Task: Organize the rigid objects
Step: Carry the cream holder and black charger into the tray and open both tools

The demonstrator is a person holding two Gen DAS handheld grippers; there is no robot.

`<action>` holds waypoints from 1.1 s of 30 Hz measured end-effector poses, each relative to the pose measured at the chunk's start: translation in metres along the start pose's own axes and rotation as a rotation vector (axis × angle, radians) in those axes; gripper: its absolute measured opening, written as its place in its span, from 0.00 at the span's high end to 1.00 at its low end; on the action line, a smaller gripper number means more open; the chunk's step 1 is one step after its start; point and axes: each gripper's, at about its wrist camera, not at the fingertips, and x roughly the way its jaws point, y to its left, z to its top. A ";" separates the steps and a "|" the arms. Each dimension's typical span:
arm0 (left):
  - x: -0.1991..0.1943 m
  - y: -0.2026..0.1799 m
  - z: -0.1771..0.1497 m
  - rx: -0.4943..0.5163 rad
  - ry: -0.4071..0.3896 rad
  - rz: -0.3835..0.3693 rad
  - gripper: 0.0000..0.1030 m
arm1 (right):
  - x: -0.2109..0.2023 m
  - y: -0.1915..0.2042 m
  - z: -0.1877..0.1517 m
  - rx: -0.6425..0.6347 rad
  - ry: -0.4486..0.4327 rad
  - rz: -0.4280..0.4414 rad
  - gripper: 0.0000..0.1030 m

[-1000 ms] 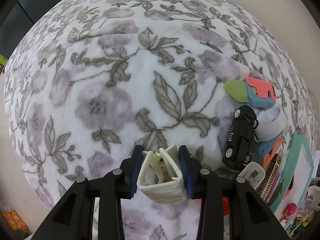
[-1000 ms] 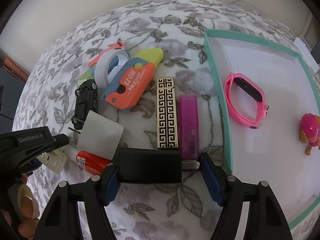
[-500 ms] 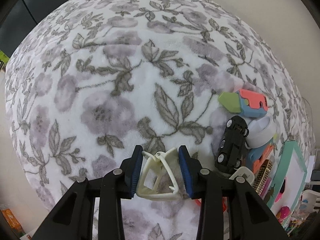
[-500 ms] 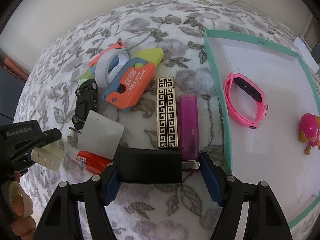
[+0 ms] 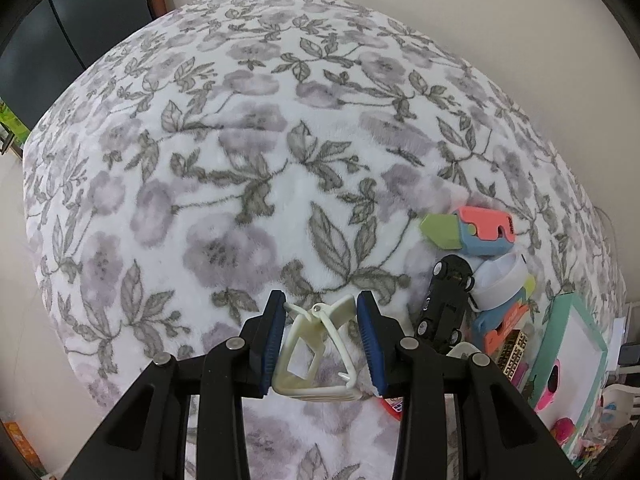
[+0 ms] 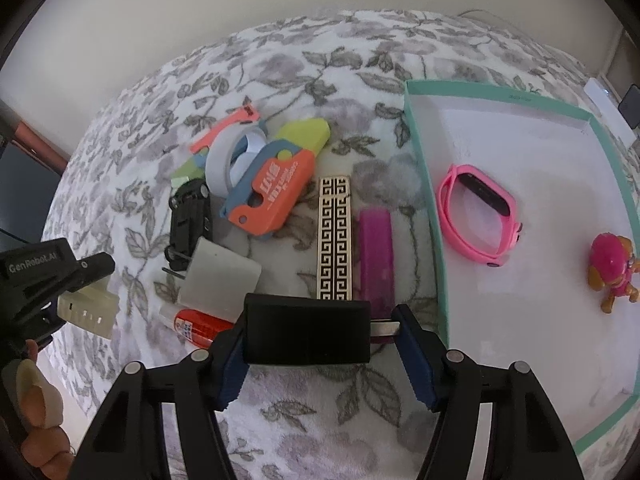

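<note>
My left gripper (image 5: 321,316) is shut on a cream plastic clip (image 5: 316,356) and holds it above the floral blanket; it also shows at the left of the right wrist view (image 6: 86,306). My right gripper (image 6: 320,344) is shut on a black rectangular block (image 6: 306,330) with a metal prong at its right end, held just above the blanket near the teal box (image 6: 424,184). The box holds a pink wristband (image 6: 478,214) and a pink toy pup (image 6: 612,268).
On the blanket lie a black toy car (image 6: 188,220), a tape roll (image 6: 224,160), an orange-blue cutter (image 6: 272,192), a patterned gold-black bar (image 6: 335,236), a purple bar (image 6: 376,248), a white charger (image 6: 218,276) and a red glue tube (image 6: 198,326).
My left gripper has lifted and drawn back with the cream clip, so the blanket looks farther away. The clip has tilted in the jaws. My right gripper has stayed still.
</note>
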 end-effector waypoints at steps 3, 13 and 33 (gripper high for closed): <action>-0.004 -0.001 0.000 0.005 -0.013 0.003 0.63 | -0.005 -0.001 0.001 0.004 -0.010 0.008 0.33; -0.042 -0.023 -0.002 0.071 -0.110 -0.021 0.63 | -0.078 -0.018 0.017 0.056 -0.246 -0.024 0.33; -0.104 -0.184 -0.077 0.423 -0.149 -0.181 0.63 | -0.153 -0.161 0.032 0.368 -0.461 -0.199 0.33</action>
